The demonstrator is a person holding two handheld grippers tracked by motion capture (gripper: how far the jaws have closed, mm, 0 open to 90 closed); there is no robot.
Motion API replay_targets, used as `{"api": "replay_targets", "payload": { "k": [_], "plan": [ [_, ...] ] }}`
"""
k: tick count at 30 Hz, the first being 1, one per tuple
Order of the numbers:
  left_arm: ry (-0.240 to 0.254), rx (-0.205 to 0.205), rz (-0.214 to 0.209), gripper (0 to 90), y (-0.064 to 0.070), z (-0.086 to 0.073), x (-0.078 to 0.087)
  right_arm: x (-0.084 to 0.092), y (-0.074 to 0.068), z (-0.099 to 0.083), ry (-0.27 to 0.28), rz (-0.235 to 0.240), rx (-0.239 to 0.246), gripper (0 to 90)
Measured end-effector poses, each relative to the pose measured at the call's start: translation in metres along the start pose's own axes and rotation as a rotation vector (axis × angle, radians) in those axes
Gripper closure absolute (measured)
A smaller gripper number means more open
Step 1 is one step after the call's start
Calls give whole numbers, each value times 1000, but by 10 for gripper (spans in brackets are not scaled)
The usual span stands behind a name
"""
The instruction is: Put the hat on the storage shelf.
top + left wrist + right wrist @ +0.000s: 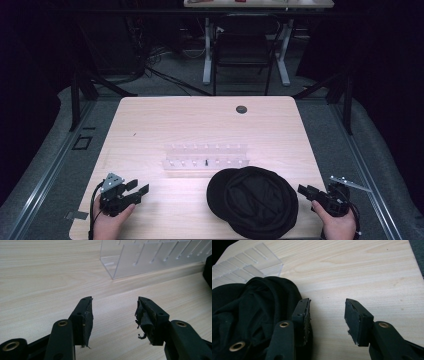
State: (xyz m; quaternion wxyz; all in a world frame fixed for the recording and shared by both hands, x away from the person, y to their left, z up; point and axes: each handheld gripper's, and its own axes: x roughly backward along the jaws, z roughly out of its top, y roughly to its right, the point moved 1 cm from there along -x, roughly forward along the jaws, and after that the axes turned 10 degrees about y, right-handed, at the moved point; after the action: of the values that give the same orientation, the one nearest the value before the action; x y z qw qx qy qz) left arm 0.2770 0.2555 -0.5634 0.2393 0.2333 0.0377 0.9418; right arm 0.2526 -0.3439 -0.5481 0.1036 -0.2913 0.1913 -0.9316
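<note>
High view looks down and forward over my table; both my gripper cameras skim low, sharing the clear rack at twelve o'clock.

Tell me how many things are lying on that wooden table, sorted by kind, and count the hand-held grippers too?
Black fabric hat: 1
Clear plastic rack: 1
Left gripper and right gripper, both open and holding nothing: 2
Total: 4

The black cap is cut off by the edge at nine o'clock in the right gripper view, and the small dark piece in the clear rack is too small to tell.
</note>
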Motion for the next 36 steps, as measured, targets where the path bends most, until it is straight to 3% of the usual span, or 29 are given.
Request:
{"api": "replay_targets", "payload": {
  "k": [4, 7, 10, 12, 17, 19, 24, 25, 26, 27, 33, 35, 36],
  "plan": [
    [6, 3, -6, 470, 1, 1, 1, 4, -3, 4, -4, -6, 1, 550],
    [1, 0, -11, 469, 1, 0, 1, 6, -6, 9, -22, 17, -3, 548],
    [2, 2, -14, 468, 2, 1, 1, 5, -12, 12, -34, 3, 12, 553],
    [5, -1, -14, 468, 2, 1, 1, 4, -15, 12, -54, 13, -4, 570],
    [4, -2, -17, 468, 2, 1, 2, 6, -21, 17, -145, 20, 29, 610],
    [5, 3, -18, 468, 2, 1, 2, 6, -23, 18, -152, 14, 30, 610],
    [4, 5, -20, 467, 2, 1, 2, 12, -28, 26, -256, 23, 44, 586],
    [4, 4, -19, 467, 2, 1, 2, 12, -29, 26, -259, 23, 51, 585],
    [5, 5, -21, 467, 2, 1, 1, 15, -28, 29, -301, 2, 91, 585],
    [4, 4, -21, 467, 2, 1, 1, 13, -30, 27, -285, 20, 61, 586],
    [-2, 1, -20, 467, 3, 0, 0, 9, -33, 27, -344, 43, 29, 639],
    [-2, 3, -19, 466, 3, 0, 0, 8, -33, 27, -350, 42, 40, 650],
    [-5, 4, -21, 466, 3, 0, -1, 5, -35, 27, -353, 4, 50, 664]
  ]
}}
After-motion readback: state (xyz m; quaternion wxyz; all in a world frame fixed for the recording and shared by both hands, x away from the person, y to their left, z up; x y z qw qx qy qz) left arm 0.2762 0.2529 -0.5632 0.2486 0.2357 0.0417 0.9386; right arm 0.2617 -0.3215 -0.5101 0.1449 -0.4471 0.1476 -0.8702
